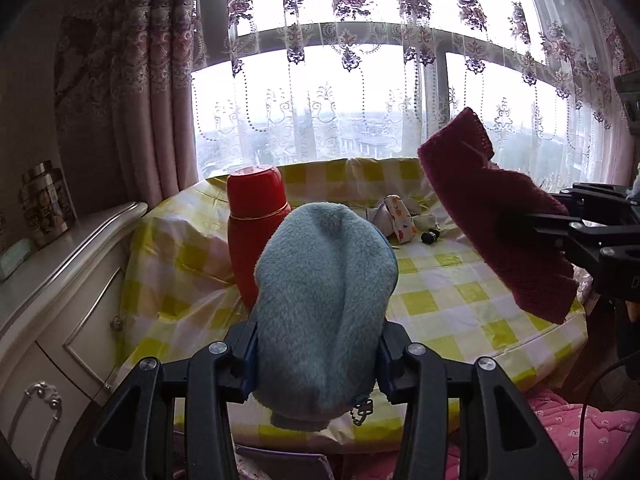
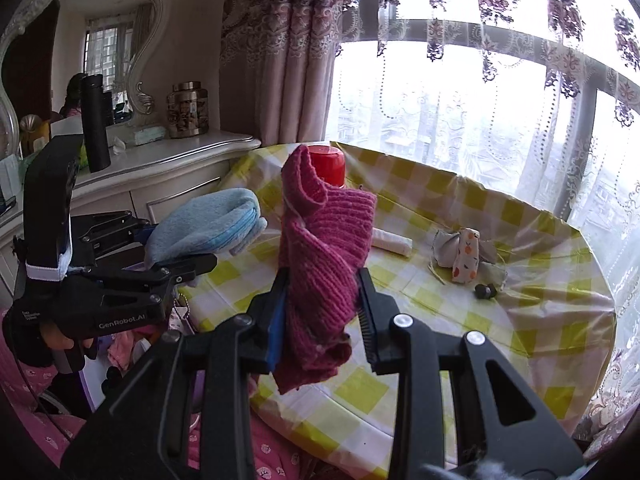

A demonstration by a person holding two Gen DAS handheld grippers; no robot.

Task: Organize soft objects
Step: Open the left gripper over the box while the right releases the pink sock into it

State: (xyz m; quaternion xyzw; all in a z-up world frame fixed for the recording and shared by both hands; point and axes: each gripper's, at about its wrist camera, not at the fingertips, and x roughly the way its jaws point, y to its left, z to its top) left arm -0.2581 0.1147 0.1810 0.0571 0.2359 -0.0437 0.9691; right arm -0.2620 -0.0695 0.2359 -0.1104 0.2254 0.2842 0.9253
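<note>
While both items hang above the checked table (image 2: pixel 520 312), the left gripper (image 1: pixel 316 360) pinches the blue fleece pouch (image 1: pixel 324 300) and the right gripper (image 2: pixel 320 316) the magenta knit (image 2: pixel 324 248) (long axes forward) — table directly below.

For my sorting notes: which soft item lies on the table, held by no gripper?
The small patterned fabric bundle; the blue fleece and magenta knit are both held up.

Home bedroom, ornate white dresser (image 2: pixel 168 168) with mirror (image 2: pixel 100 40), floral curtains (image 1: pixel 132 60), checked tablecloth (image 1: pixel 440 300)
</note>
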